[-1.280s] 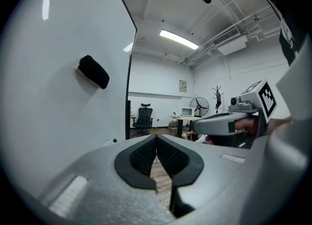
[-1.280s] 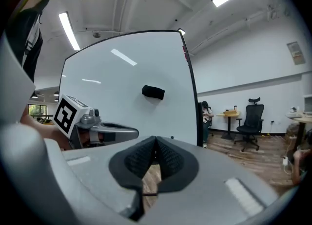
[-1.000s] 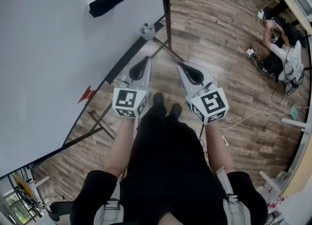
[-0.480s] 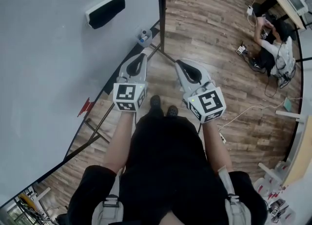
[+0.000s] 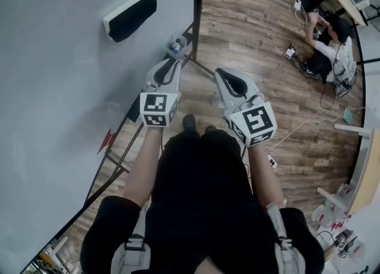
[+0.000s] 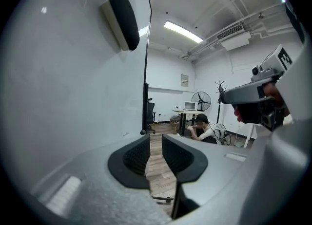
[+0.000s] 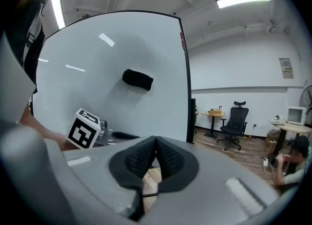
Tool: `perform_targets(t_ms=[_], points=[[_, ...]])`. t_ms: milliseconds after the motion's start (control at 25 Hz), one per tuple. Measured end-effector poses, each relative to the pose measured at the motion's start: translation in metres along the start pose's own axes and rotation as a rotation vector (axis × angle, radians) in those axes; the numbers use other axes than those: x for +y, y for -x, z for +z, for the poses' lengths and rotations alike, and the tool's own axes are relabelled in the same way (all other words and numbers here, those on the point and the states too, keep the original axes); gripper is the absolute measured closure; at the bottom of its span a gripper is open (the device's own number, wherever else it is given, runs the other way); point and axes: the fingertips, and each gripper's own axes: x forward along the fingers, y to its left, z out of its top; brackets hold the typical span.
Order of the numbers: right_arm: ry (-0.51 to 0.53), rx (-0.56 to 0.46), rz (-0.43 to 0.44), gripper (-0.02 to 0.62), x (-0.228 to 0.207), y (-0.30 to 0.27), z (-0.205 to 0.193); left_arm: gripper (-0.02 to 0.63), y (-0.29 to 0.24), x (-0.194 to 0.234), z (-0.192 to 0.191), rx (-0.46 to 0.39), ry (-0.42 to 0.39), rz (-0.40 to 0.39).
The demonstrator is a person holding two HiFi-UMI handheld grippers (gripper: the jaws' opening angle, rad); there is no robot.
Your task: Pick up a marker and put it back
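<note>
Reaching for the marker: my left fingers (image 6: 132, 159), just sprung partly open and empty, hover beside the small blue-capped marker (image 5: 174, 45) on the dark ledge (image 5: 140, 94) of the large white whiteboard (image 5: 71, 77); right fingers (image 7: 171, 159) pressed together, empty; misaimed, I could knock it onto the wooden floor (image 5: 249, 24).

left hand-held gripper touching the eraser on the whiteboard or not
Apart. The head view shows bare whiteboard between the left hand-held gripper and the eraser. Its jaws have just been opening, with nothing between them.
</note>
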Motion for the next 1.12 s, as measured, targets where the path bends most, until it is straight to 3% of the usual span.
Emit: perform_targets(t_ms=[360, 840, 1120], points=[[-0.018, 0.05, -0.041, 0.592, -0.007, -0.014, -0.011, 0.471, -0.034, 0.018, -0.026, 0.066, -0.016, -0.017], [-0.048, 0.075, -0.071, 0.592, -0.023, -0.024, -0.014, 0.471, -0.059, 0.025, -0.037, 0.115, -0.041, -0.025], [-0.045, 0.071, -0.087, 0.592, -0.03, -0.018, -0.011, 0.503, -0.063, 0.02, -0.038, 0.126, -0.058, -0.026]])
